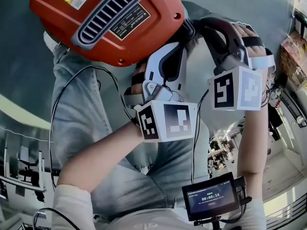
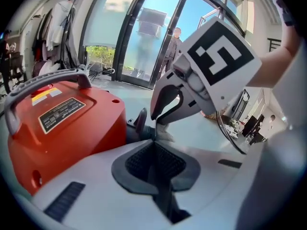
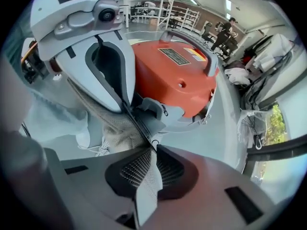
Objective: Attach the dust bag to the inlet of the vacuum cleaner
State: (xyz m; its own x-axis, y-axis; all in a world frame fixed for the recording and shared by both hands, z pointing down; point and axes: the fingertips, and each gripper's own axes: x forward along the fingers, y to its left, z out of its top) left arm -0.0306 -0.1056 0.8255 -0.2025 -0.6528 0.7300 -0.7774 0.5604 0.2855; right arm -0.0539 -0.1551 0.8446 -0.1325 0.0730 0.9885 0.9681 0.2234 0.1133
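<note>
Right gripper [image 3: 153,150] is clamped tight on a pale mesh strip of the dust bag [image 3: 112,123], its jaws pointing down. Left gripper [image 2: 154,139] is likewise closed, on a darker strip that looks to be the same cloth. Pinching the bag's mouth from two sides, I judge, holds the opening spread so it can slip over a spout instead of sagging shut. Just beyond both sets of tips sits the grey inlet [image 3: 152,110], sticking out from the side of the red vacuum cleaner [image 3: 177,75], which stands on the floor [image 3: 225,123] close by the person's leg [image 1: 81,109]. Bag and inlet lie very near each other, but whether the mouth is seated I cannot tell
</note>
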